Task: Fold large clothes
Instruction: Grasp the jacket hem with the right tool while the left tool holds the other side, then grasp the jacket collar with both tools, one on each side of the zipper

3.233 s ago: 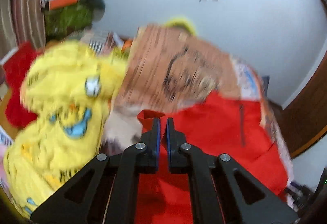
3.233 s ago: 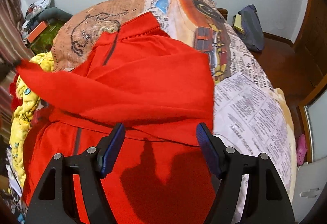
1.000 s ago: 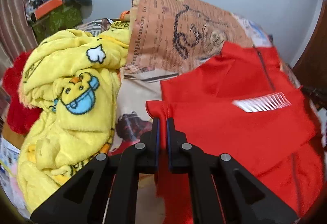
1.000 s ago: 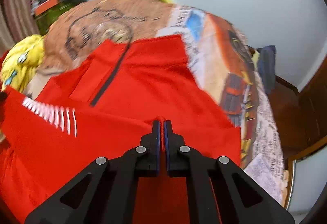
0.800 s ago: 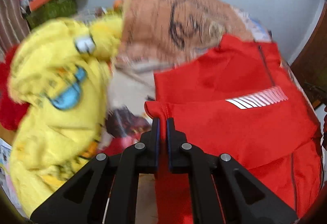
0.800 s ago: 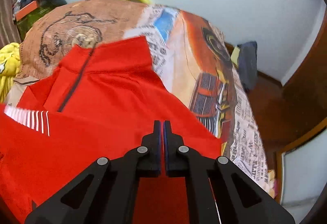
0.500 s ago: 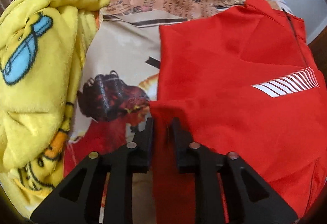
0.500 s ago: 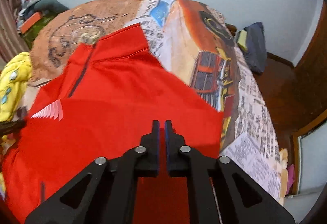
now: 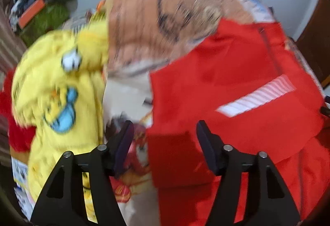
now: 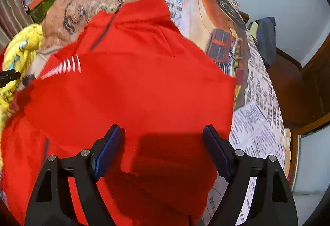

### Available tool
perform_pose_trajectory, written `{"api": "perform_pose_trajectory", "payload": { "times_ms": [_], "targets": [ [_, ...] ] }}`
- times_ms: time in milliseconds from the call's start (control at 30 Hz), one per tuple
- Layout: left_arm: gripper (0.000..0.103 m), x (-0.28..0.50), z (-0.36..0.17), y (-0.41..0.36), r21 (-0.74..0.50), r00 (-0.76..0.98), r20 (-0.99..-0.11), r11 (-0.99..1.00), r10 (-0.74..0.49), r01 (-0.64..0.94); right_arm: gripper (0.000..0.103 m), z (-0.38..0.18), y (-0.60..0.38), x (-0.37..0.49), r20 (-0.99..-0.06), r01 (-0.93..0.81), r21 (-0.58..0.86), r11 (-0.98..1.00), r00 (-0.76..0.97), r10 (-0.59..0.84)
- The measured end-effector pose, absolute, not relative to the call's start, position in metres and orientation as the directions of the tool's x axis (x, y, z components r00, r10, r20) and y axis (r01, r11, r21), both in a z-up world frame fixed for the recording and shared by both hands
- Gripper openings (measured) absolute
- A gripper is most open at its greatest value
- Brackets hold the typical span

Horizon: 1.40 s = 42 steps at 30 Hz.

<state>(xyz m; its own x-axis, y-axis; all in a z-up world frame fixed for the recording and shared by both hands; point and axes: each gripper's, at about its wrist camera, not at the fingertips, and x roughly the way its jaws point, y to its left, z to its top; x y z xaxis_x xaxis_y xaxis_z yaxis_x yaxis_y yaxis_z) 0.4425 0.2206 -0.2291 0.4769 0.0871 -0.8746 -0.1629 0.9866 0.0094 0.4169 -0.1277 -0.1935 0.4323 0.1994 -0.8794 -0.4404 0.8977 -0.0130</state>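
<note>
Both tongs spread wide over the red jacket on the bed

The left gripper point(image 9: 163, 137) gapes, holding nothing; the right gripper point(image 10: 162, 143) likewise; the red jacket point(image 10: 132, 90) lies folded across the printed bedspread point(image 10: 255, 102), white stripes point(image 9: 255, 96) at two o'clock of the left tongs; a yellow blanket point(image 9: 55, 92) is heaped at ten o'clock.
</note>
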Motion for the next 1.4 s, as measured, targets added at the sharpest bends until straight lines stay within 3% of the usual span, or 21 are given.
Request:
{"api": "perform_pose_trajectory", "payload": {
  "times_ms": [333, 867, 1067, 1133, 1167, 1200, 1267, 1300, 1333, 1400],
  "targets": [
    [0.069, 0.526, -0.184, 0.181, -0.065, 0.572, -0.820, 0.996, -0.022, -0.055, 0.079, -0.142, -0.103, 0.459, -0.788, -0.428, 0.057, 0.902, 0.535, 0.304],
    [0.069, 0.647, -0.273, 0.167, -0.188, 0.503, -0.857, 0.977, -0.114, -0.098, 0.079, -0.196, -0.055, 0.569, -0.842, -0.343, 0.145, 0.928, 0.449, 0.298],
    [0.069, 0.666, -0.297, 0.165, -0.218, 0.538, -0.833, 0.970, -0.127, -0.110, 0.078, -0.209, -0.048, 0.589, -0.850, -0.381, 0.093, 0.920, 0.450, 0.273],
    [0.066, 0.669, -0.298, 0.164, -0.225, 0.549, -0.825, 0.969, -0.133, -0.104, 0.058, -0.215, -0.047, 0.590, -0.849, -0.404, 0.115, 0.908, 0.435, 0.301],
    [0.060, 0.672, -0.300, 0.163, -0.237, 0.542, -0.827, 0.967, -0.149, -0.096, 0.053, -0.216, -0.045, 0.590, -0.845, -0.419, 0.131, 0.899, 0.427, 0.323],
    [0.046, 0.675, -0.303, 0.163, -0.276, 0.531, -0.826, 0.958, -0.192, -0.083, 0.051, -0.215, -0.045, 0.587, -0.837, -0.428, 0.144, 0.892, 0.428, 0.341],
    [0.036, 0.678, -0.306, 0.164, -0.331, 0.521, -0.821, 0.938, -0.232, -0.103, 0.040, -0.213, -0.045, 0.582, -0.828, -0.438, 0.135, 0.889, 0.443, 0.345],
    [0.021, 0.678, -0.305, 0.164, -0.340, 0.522, -0.819, 0.934, -0.238, -0.107, 0.028, -0.213, -0.045, 0.580, -0.823, -0.446, 0.149, 0.882, 0.439, 0.361],
    [0.014, 0.678, -0.304, 0.163, -0.330, 0.523, -0.822, 0.937, -0.227, -0.112, 0.018, -0.212, -0.045, 0.579, -0.819, -0.448, 0.167, 0.878, 0.433, 0.377],
    [0.010, 0.675, -0.299, 0.160, -0.302, 0.519, -0.830, 0.947, -0.206, -0.108, 0.013, -0.209, -0.045, 0.575, -0.811, -0.444, 0.183, 0.877, 0.435, 0.390]
  ]
}}
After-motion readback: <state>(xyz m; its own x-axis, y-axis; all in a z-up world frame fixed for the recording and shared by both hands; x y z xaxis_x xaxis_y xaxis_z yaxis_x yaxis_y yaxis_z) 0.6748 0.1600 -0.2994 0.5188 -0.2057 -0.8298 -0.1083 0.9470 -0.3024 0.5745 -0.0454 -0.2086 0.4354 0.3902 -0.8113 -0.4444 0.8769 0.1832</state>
